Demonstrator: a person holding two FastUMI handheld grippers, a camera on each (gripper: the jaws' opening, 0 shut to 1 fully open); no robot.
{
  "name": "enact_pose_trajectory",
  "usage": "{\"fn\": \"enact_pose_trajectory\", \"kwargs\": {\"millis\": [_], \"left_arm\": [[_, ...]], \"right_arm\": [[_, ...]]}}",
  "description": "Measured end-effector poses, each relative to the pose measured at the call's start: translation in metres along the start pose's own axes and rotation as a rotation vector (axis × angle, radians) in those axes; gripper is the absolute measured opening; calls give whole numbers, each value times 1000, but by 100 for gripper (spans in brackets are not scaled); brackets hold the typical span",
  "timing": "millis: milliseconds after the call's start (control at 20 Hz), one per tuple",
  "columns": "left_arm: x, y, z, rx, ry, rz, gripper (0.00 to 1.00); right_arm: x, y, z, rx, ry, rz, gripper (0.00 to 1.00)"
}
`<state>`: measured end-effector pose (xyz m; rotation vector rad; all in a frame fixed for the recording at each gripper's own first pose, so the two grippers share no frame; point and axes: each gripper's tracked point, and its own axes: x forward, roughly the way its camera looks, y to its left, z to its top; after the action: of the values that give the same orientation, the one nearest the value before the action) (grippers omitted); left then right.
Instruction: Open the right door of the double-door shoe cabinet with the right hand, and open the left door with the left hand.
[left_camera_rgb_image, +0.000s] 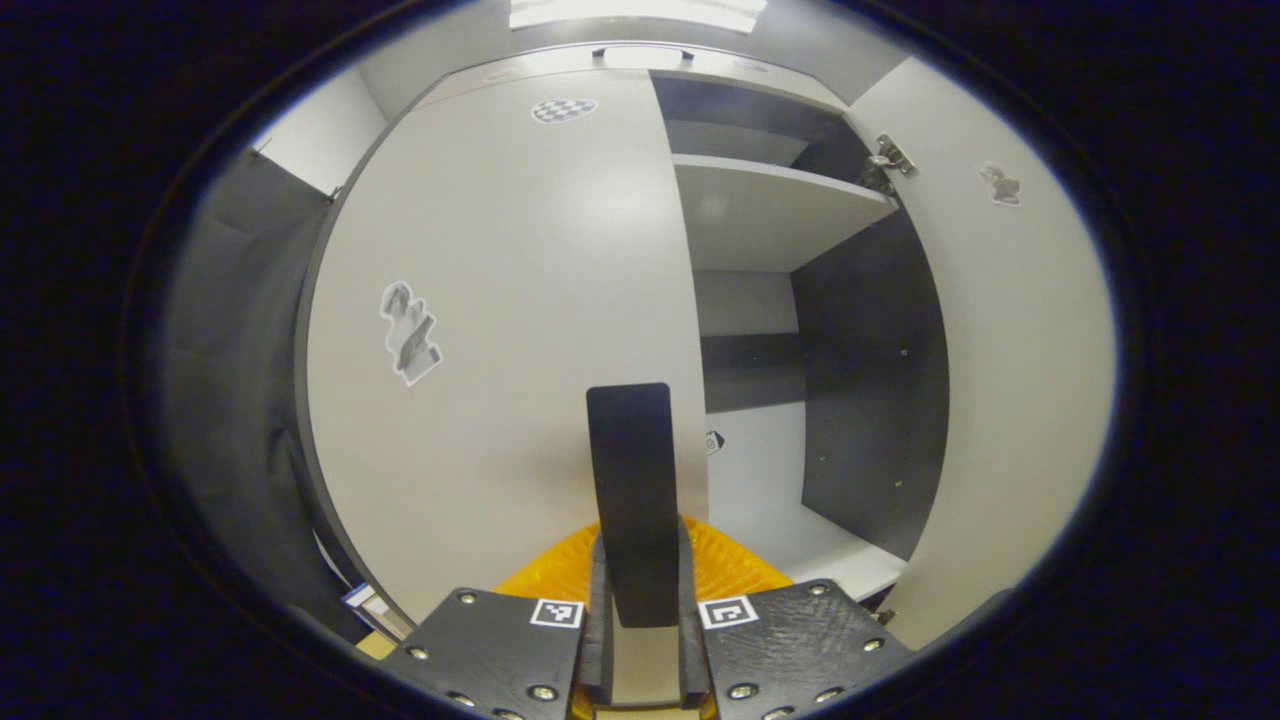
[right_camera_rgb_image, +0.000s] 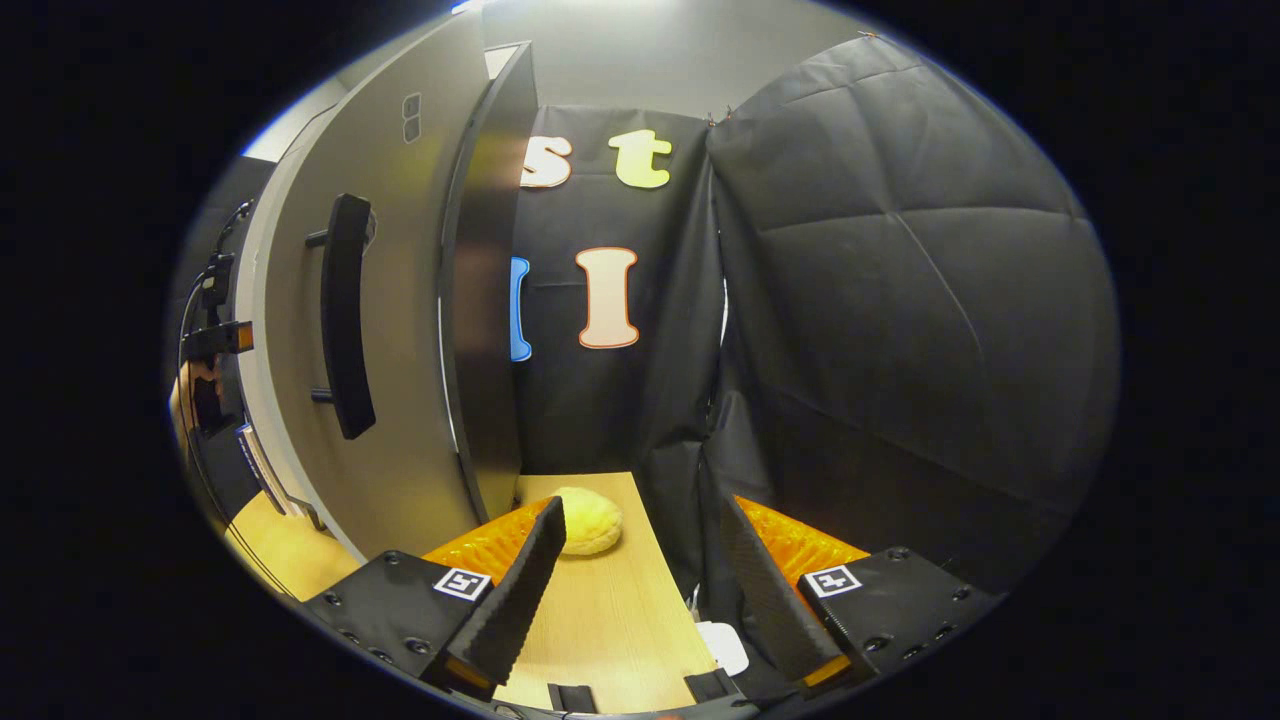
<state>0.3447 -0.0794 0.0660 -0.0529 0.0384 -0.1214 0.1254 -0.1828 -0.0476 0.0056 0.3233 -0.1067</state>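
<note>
The left claw (left_camera_rgb_image: 640, 590) has its two dark fingers pressed onto the black bar handle (left_camera_rgb_image: 633, 500) of the pale grey left cabinet door (left_camera_rgb_image: 500, 330), pinching it from both sides; the handle stands upright straight ahead of the claw, right at its tips. That door lies flat across the view just beyond the claw and looks closed or barely started. Ahead and to the claw's right, the cabinet interior (left_camera_rgb_image: 760, 330) is exposed, with a grey shelf (left_camera_rgb_image: 770, 210) and dark side wall, and further right the pale grey right cabinet door (left_camera_rgb_image: 1010, 380) hangs swung wide on its metal hinge (left_camera_rgb_image: 885, 165).

The right claw (right_camera_rgb_image: 640, 580) is spread, its ribbed fingers apart with nothing between them. To its left stands the right door's outer face, carrying its own black bar handle (right_camera_rgb_image: 345, 315), near but not touched.

As a judgement: the doors are stiff, hinged panels, fairly light, and will swing on an arc, not slide. The handle is rigid and smooth, so a firm pinch around its middle should hold, pulling along the arc so the fingers do not slip off.

Below the right claw runs a light wooden bench (right_camera_rgb_image: 610, 620) with a yellow rounded soft-looking object (right_camera_rgb_image: 588, 520) just ahead. Black quilted cloth walls the booth.
</note>
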Motion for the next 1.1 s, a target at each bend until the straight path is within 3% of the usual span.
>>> {"fn": "enact_pose_trajectory", "kwargs": {"millis": [250, 1100], "left_arm": [[-17, 1, 1, -25, 20, -26, 16], [-80, 28, -1, -47, 33, 11, 16]], "right_arm": [[-6, 1, 0, 2, -9, 17, 98], [-12, 17, 26, 16, -79, 91, 98]]}}
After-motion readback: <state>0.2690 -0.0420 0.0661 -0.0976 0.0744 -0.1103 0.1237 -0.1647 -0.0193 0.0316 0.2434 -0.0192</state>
